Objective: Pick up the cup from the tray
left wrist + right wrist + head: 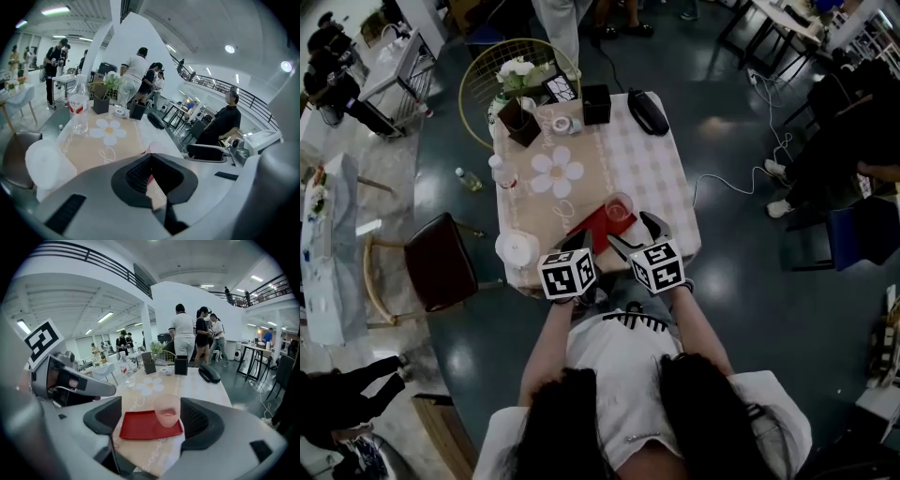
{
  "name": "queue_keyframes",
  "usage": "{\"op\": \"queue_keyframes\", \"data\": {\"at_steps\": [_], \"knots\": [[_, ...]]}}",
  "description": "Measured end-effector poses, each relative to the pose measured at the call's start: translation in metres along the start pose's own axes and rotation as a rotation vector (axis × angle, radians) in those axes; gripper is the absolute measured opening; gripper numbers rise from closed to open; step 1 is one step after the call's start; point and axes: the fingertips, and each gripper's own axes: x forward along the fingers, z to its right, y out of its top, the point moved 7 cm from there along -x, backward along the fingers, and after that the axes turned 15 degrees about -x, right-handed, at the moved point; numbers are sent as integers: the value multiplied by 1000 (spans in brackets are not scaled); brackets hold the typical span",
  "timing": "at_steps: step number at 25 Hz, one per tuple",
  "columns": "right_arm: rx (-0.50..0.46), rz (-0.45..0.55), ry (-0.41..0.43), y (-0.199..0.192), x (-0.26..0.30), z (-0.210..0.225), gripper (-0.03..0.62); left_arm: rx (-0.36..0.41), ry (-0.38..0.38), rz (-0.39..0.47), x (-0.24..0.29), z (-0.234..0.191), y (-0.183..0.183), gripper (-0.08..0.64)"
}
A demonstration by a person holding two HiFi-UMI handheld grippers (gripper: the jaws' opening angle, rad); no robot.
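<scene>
The cup (167, 411) stands straight ahead of the right tongs (152, 406), in the line between their two jaws but a little nearer to the right one. These tongs are spread wide and hold nothing; the pads are apart from the cup on both sides. I judge that the coming move depends on this one relation: the cup is in front of the open mouth, not yet inside it, so the tongs must go forward and slightly down before they can close.

The cup's long axis is upright, with the open rim on top. The jaws lie to its left and right, so they would meet its round wall from the sides.

The left tongs (578, 240) are narrow, the tips almost together, with nothing held. They sit at the near left corner of the red tray (592, 225), and the cup lies ahead of them and to their right — the right hand is clearly the nearer one.

The cup is small, pale pink and half-transparent, and it looks light and smooth. It rests on the right part of the tray, on the near side of the bench (647, 169).
</scene>
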Motion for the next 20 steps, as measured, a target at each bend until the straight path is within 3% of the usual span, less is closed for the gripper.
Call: {"op": "queue_keyframes", "data": {"at_steps": [6, 20], "knots": [[-31, -23, -9, -2, 12, -2, 376, -2, 13, 5, 6, -7, 4, 8], [-109, -95, 54, -3, 51, 14, 393, -10, 61, -29, 37, -16, 16, 8]]}}
